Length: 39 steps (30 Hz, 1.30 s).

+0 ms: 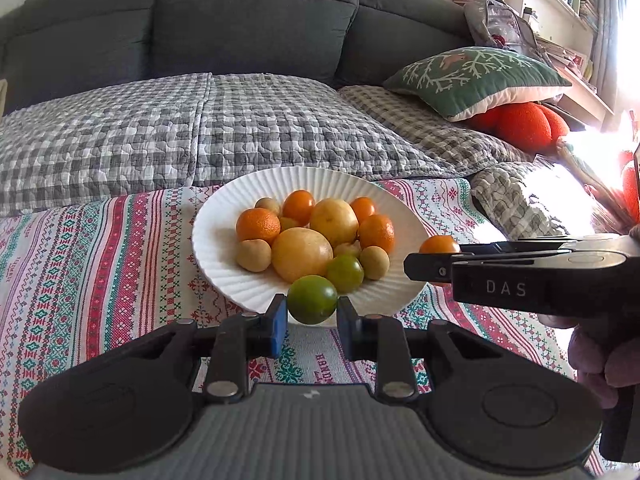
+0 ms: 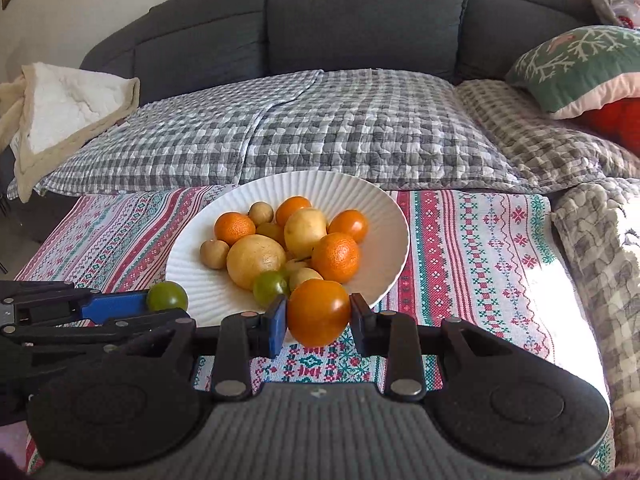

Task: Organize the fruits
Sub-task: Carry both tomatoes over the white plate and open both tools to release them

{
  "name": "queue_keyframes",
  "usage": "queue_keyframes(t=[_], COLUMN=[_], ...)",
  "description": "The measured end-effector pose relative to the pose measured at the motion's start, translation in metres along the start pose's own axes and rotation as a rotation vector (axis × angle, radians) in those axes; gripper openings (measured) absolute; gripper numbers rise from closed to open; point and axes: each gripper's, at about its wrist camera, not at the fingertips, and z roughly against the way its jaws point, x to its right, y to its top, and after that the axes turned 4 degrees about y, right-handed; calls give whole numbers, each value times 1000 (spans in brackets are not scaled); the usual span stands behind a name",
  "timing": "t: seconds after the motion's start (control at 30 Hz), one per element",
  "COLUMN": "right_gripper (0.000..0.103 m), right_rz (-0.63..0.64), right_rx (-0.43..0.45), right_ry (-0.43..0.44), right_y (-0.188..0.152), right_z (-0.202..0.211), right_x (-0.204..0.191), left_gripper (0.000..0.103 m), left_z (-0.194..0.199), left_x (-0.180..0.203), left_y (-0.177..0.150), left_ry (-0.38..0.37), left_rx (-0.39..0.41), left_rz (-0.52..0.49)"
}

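Currently | left hand-held gripper (image 1: 312,314): clamped on green tomato (image 1: 312,299), at near rim of white plate (image 1: 224,280); right hand-held gripper (image 2: 319,316): clamped on orange tomato (image 2: 319,312), at same rim | plate: holds oranges, yellow fruits, one green tomato (image 1: 345,274); stands on patterned cloth (image 1: 100,248) before grey sofa (image 1: 256,20)
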Motion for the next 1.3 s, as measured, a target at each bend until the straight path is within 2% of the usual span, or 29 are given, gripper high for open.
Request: queue_keyframes(t=[0.2,0.63,0.8,1.03,1.17,1.23,1.3], right_gripper=[30,30,37,55,63,67,69], right_rz=[-52,-49,-66,-83,-89,-84,-82], right_rx=[28,13,24,56,68,73,72], right_ry=[8,19,17,-1,-31,-55,-72], right_y=[5,5,5,9,9,9,7], right_z=[-5,-15,-13,0,11,18,24], right_x=[8,7,8,11,13,13,12], left_gripper=[22,23,25,55,69,83,88], left_z=[-16,-37,-36,-26,-14,-7,1], left_x=[3,7,10,12,12,12,13], left_y=[10,10,9,6,3,1,0], left_ry=[8,16,12,27,49,61,75], left_rx=[2,-17,-12,-8,-10,-10,-8], left_rz=[-1,-15,-31,-34,-38,-34,-29])
